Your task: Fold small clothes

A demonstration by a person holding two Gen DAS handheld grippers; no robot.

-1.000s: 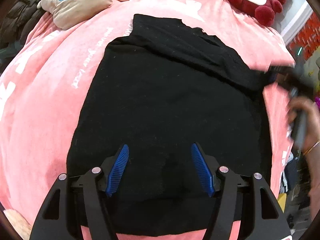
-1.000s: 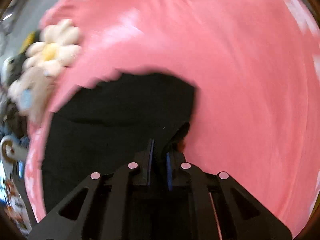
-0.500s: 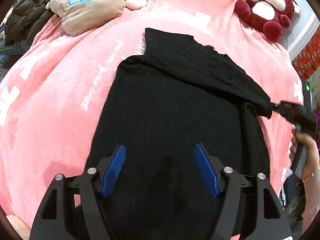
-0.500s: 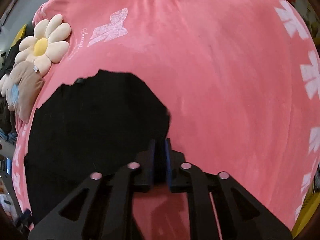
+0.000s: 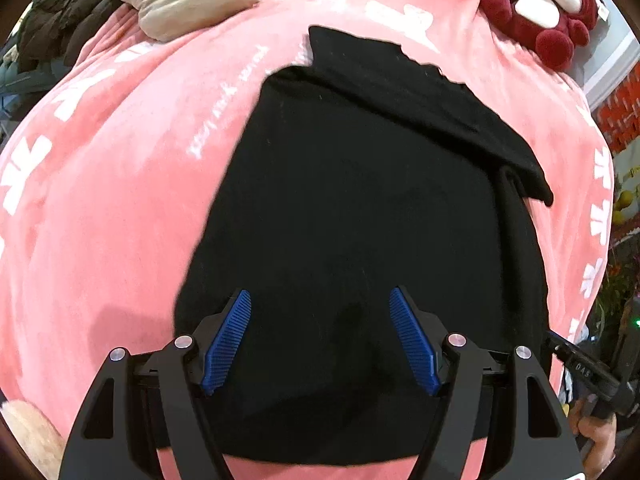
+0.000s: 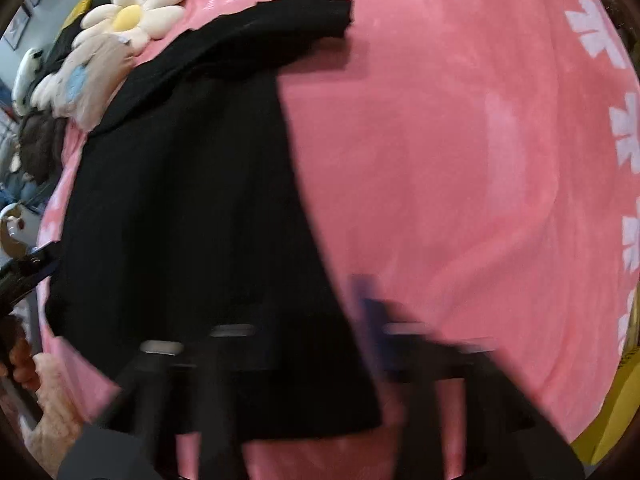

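Observation:
A black garment lies flat on the pink blanket. One sleeve is folded across its top, and its cuff pokes out at the right. My left gripper hovers open over the garment's lower middle, with nothing between its blue pads. In the right wrist view the garment fills the left half. My right gripper is motion-blurred above the garment's right edge near the hem. Its jaws stand apart and are closing, and no cloth is seen pinched. It also shows at the left view's lower right as my right gripper.
A red plush bear and a beige cushion sit at the blanket's far end. A daisy cushion lies by the folded sleeve. A hand grips the right tool. The blanket spreads bare to the right.
The right gripper released the sleeve, which now lies across the garment's top, and swept down toward the near right hem. The left gripper shifted slightly.

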